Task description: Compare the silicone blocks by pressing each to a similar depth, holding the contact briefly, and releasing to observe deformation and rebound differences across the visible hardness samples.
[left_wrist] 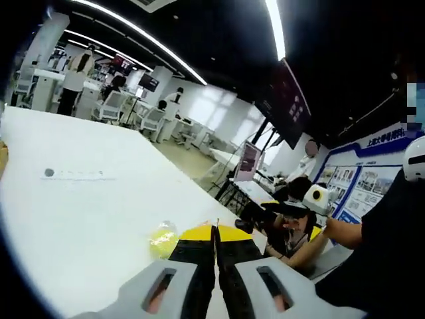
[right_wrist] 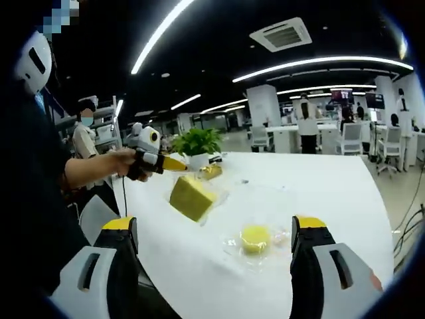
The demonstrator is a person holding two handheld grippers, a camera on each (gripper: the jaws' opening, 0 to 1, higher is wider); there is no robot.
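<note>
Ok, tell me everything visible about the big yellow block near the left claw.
The big yellow block looks like a matte, olive-yellow silicone slab with squared edges, apparently in clear wrapping. It is tilted above the white table, one corner low. The left claw meets its upper edge with jaws closed; whether it grips or presses is unclear.

**Two gripper cameras facing each other across one white table**

The left gripper view looks low along its own closed jaws, skimming the white table [left_wrist: 80,219] toward the open office and a person's hand holding the right gripper [left_wrist: 265,214]. The right gripper view looks the opposite way, from slightly higher (between wide-apart jaws), toward the left gripper [right_wrist: 174,165]. Both share the tabletop and the small round yellow block [right_wrist: 255,238], close before each camera.
</note>
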